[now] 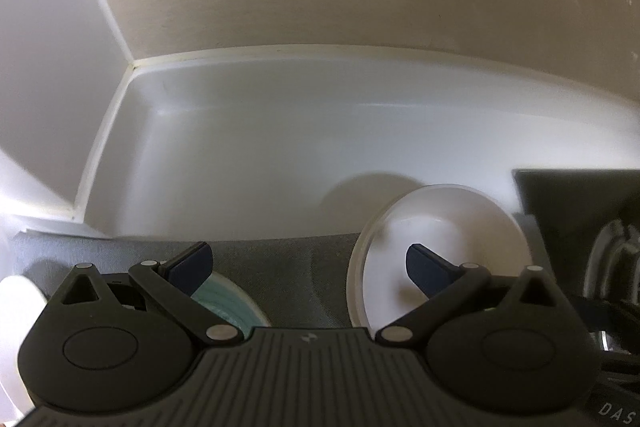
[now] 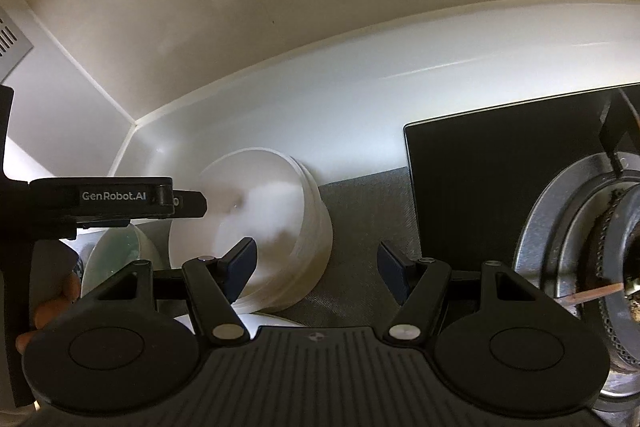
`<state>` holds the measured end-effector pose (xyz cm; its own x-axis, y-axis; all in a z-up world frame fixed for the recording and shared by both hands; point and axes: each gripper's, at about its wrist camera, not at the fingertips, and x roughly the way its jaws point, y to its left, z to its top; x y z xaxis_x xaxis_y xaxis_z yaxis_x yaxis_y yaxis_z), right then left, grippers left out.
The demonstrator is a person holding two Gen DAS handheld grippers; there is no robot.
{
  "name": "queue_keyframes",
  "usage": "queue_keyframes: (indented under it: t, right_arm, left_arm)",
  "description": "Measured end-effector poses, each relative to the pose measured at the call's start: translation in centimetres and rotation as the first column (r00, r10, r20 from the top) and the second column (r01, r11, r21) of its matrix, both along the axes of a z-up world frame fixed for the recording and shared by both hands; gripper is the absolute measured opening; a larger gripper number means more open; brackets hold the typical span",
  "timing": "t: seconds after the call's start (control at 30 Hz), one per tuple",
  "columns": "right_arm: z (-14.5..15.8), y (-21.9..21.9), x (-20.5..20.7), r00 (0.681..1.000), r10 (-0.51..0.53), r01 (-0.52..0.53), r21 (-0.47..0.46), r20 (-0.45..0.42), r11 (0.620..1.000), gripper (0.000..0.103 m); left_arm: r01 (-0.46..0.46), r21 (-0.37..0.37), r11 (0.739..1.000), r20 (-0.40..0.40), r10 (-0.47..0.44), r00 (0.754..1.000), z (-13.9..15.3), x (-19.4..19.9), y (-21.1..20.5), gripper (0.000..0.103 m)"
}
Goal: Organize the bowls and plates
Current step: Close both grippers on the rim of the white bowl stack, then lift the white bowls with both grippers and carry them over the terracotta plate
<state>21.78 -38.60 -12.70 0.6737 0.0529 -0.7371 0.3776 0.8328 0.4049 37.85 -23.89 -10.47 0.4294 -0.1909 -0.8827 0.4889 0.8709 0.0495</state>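
"GenRobot.AI" on left hand-held gripper (image 2: 192, 205)

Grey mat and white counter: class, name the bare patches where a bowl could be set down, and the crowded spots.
Free: the white counter up to the back wall, and the grey mat between the white bowl stack and the black hob. Crowded: around the stack, the green-tinted dish and both grippers.

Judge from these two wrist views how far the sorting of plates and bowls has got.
Done: a stack of white plastic bowls already sits nested on the grey cloth mat. In hand: nothing; the left gripper and right gripper are both open and empty, above the dishes. Left: the green-centred round dish and the other white dishes lying beside the stack are not yet gathered.
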Motion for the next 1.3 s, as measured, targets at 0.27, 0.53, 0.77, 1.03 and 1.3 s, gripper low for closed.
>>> queue_keyframes:
  t: [0.27,0.53,0.77,1.03,1.3]
  right_arm:
    - [-0.6,-0.2,0.7,1.0,0.0,0.0,0.014,-0.012,1.0,0.069]
    - [-0.9,-0.2,1.0,1.0,0.005,-0.004,0.02,-0.015,1.0,0.069]
    - [-1.1,-0.1,1.3,1.0,0.009,-0.008,0.024,-0.023,1.0,0.069]
    - [-1.0,0.2,1.6,0.999,0.038,-0.037,0.023,-0.017,0.999,0.036]
    - [-0.3,0.6,1.2,0.999,0.035,-0.035,-0.025,0.023,0.999,0.02]
  left_arm:
    - [0.02,-0.006,1.0,-0.013,-0.02,1.0,-0.4,0.5,-0.8,0.103]
    - [0.058,-0.007,0.998,-0.033,-0.058,0.998,-1.0,1.0,-1.8,0.103]
    - [0.057,0.007,0.998,-0.043,-0.057,0.997,-1.8,1.5,-1.9,0.103]
    - [0.085,-0.004,0.996,-0.057,-0.085,0.995,-2.1,1.3,-2.1,0.043]
    - [0.136,-0.044,0.99,-0.025,-0.137,0.99,-0.6,-0.3,-2.4,0.011]
